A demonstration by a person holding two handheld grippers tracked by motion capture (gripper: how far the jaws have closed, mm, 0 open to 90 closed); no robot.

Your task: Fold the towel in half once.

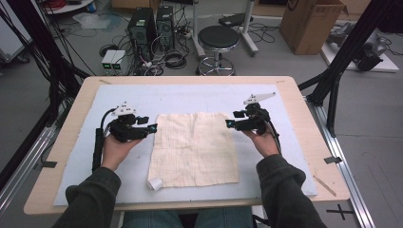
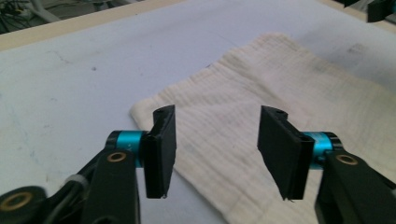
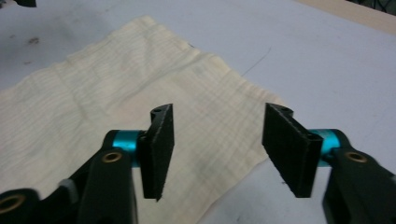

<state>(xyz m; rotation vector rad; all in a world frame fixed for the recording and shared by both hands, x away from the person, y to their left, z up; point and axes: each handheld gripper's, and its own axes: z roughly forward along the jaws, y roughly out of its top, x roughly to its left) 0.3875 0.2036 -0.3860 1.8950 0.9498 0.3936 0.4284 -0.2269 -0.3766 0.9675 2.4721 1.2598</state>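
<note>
Flanking cream cloth [image 1: 195, 149] — left gripper [image 1: 153, 127], right gripper [image 1: 229, 123], both agape — white roll [image 1: 155, 183] near.

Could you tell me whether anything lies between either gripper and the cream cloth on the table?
Nothing visible does. The left gripper and right gripper hover with open jaws at the far corners of the cream checked cloth. The small white roll lies at its near left corner, away from both.

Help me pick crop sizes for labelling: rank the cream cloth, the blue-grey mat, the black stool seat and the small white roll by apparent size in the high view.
1. Blue-grey mat
2. Cream cloth
3. Black stool seat, though it stands farther from the camera, so its true size is unsure
4. Small white roll
</note>
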